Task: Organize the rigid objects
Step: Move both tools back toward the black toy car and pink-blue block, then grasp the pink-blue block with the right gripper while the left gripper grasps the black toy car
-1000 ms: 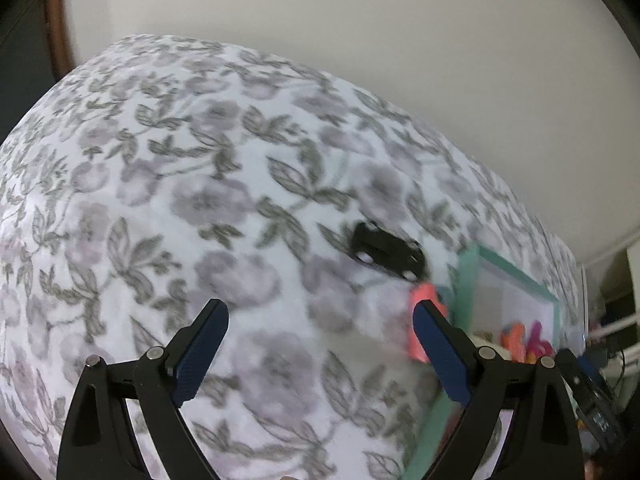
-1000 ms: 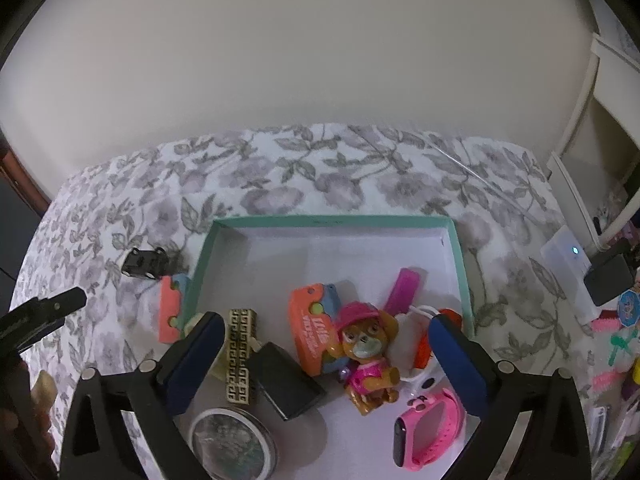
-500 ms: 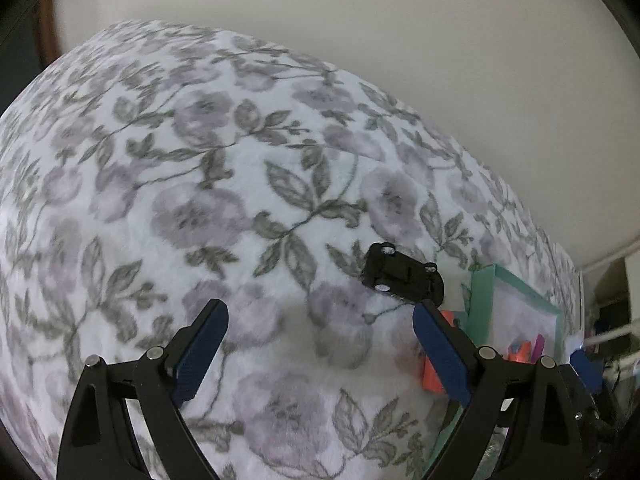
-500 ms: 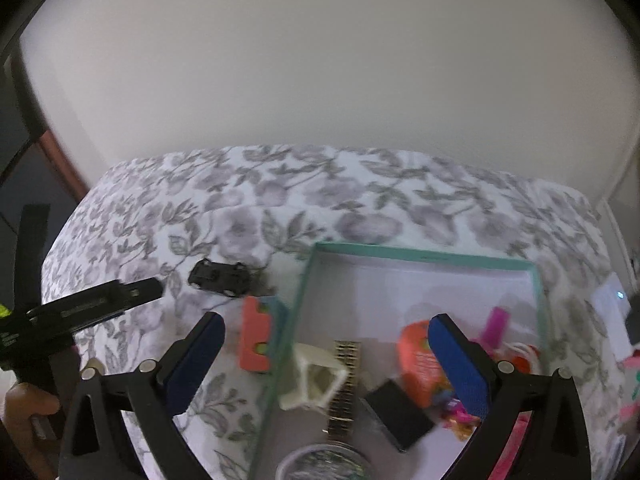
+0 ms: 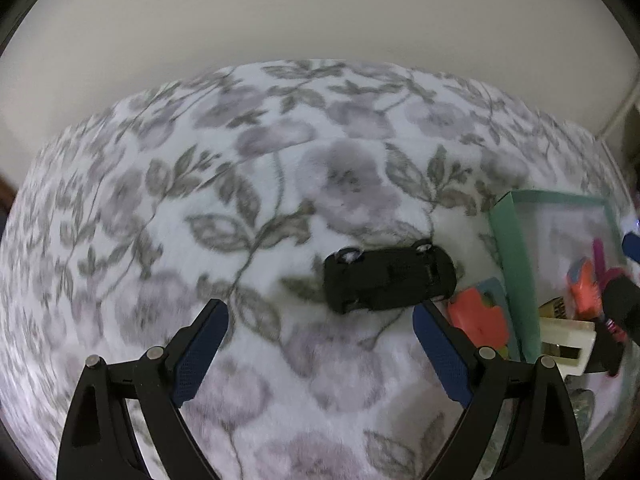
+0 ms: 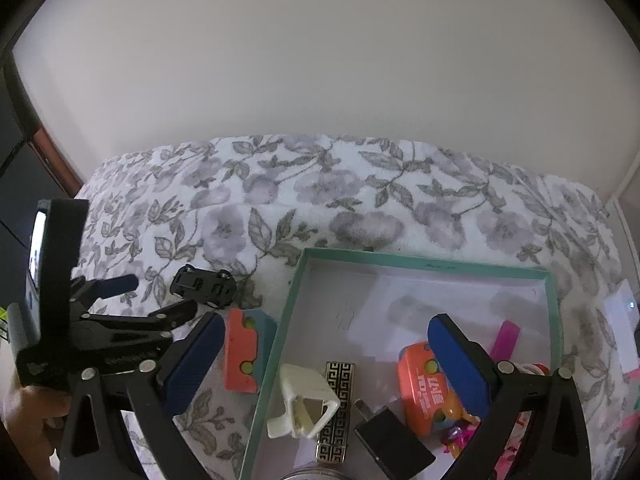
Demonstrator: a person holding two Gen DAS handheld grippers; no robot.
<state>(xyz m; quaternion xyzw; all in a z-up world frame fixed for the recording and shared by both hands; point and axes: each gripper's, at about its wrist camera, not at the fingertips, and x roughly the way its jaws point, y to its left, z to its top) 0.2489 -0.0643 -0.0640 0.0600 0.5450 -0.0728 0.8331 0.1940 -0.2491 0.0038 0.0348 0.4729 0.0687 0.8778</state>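
Open left gripper [image 5: 316,348] nearing a black toy car [image 5: 390,278] on a floral bedspread [image 5: 240,184].

Left wrist view: the car lies just ahead, right of centre, long axis crosswise to the empty, wide jaws. Right wrist view: the right gripper [image 6: 320,360], wide open and empty, hangs over the green box [image 6: 420,258]; the car [image 6: 203,284] sits outside it, nearer the left gripper [image 6: 156,298].

I am logging: fleecy matt floral blanket [image 5: 280,184]; glossy black plastic toy car [image 5: 388,276]; matt teal cardboard box [image 6: 276,356]; my grippers' textured blue pads [image 5: 200,352].
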